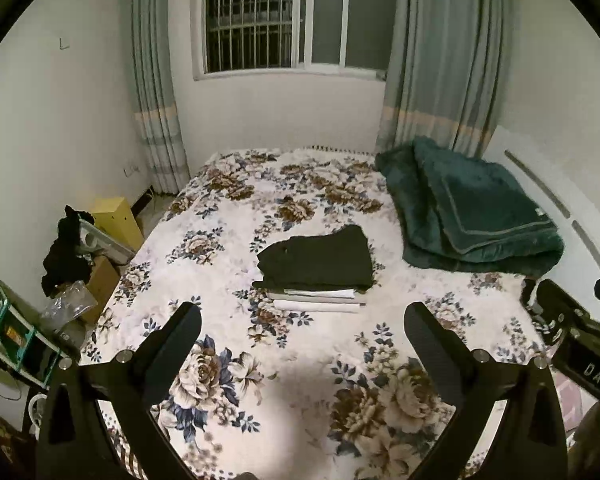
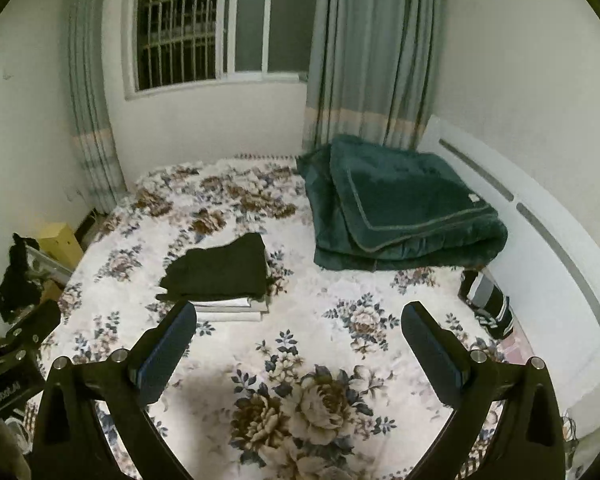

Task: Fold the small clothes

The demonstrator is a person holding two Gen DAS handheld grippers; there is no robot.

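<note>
Left wrist view: left gripper [image 1: 302, 316] fingers spread, empty; folded stack [image 1: 316, 268] on the bed [image 1: 300, 380] lies dead ahead. Right gripper [image 2: 299, 316], also spread, has it ahead-left, so left looks nearer.

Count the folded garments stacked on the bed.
3 show: a dark garment on top, a grey one beneath, a white one lowest. Others may be hidden between.
</note>
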